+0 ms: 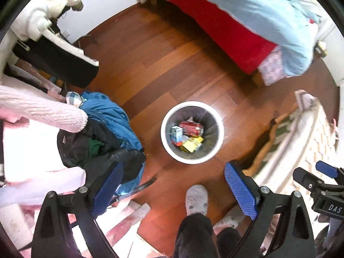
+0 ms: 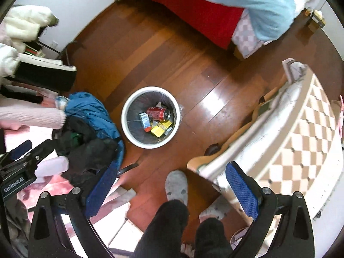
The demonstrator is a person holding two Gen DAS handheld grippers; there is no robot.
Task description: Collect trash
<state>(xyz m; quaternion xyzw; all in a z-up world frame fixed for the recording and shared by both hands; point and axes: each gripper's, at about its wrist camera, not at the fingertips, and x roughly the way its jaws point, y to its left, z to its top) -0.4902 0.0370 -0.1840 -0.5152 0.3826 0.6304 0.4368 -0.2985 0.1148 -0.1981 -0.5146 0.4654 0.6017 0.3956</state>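
A round white waste bin [image 1: 167, 142] [image 2: 126, 126] with a dark liner stands on the wooden floor below both grippers. Inside it lie a red drink can [image 1: 191, 128] [image 2: 158, 113], a small white and blue carton [image 1: 176, 133] [image 2: 145, 120] and yellow packets [image 1: 192, 144] [image 2: 158, 130]. My left gripper [image 1: 175, 182] hangs high above the floor, open, with nothing between its blue pads [image 1: 240, 191]. My right gripper [image 2: 169, 185] is also open and empty, held at similar height. Each gripper shows at the edge of the other's view.
A person's dark trouser legs and grey slippers [image 1: 196, 198] [image 2: 176, 185] stand near the bin. A pile of blue and black clothes [image 1: 103, 129] [image 2: 90, 129] lies left of it. A bed with red sheet and light blue duvet [image 1: 247, 17] [image 2: 236, 2] is behind. A checkered cloth [image 2: 301, 133] is at right.
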